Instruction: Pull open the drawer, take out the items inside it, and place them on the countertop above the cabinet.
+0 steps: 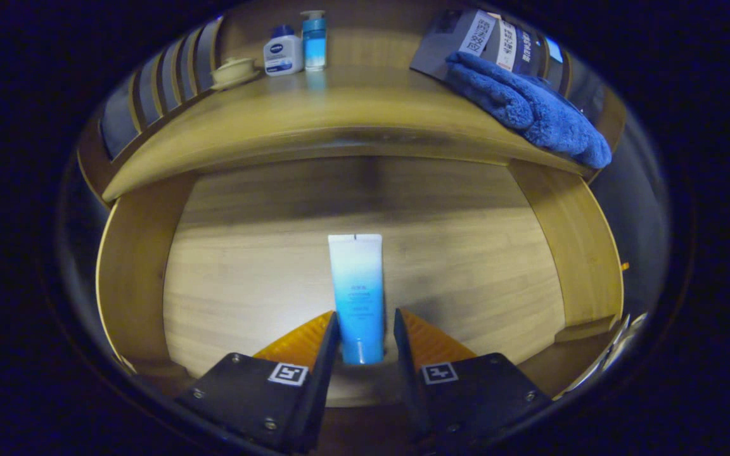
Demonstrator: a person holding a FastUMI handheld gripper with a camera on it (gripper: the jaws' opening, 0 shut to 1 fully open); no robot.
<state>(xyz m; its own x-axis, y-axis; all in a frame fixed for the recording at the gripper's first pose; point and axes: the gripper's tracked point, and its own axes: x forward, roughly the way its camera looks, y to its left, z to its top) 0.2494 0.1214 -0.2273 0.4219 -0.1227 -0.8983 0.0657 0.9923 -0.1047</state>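
The open wooden drawer [244, 278] lies below the claw [366, 329], its pale plank floor lit and its two side walls curving up on either side. A blue-and-white plastic squeeze tube [357, 294] lies flat on the drawer floor, about midway between the side walls, its white crimped end pointing toward the back of the drawer and its blue cap end toward the front edge. The claw reaches down over the tube's cap end with one finger on each side of it. The fingers are partly open, set a little wider than the tube; the left one sits right against the tube's side, while a thin gap shows between the tube and the right one, so the tube is flanked but not gripped.

Above the drawer, the light wooden surface [339, 107] of the cabinet carries several things. Near its far left corner stands a small cream lidded ceramic dish [234, 71], and just beside it a short white bottle with a blue cap [282, 52], touching or almost touching a taller clear blue pump bottle [313, 39]. Toward the right edge a fluffy blue cloth [530, 107] lies bunched, reaching the front right corner, and behind it a dark flat packet with white labels [473, 41] leans at the far right corner.
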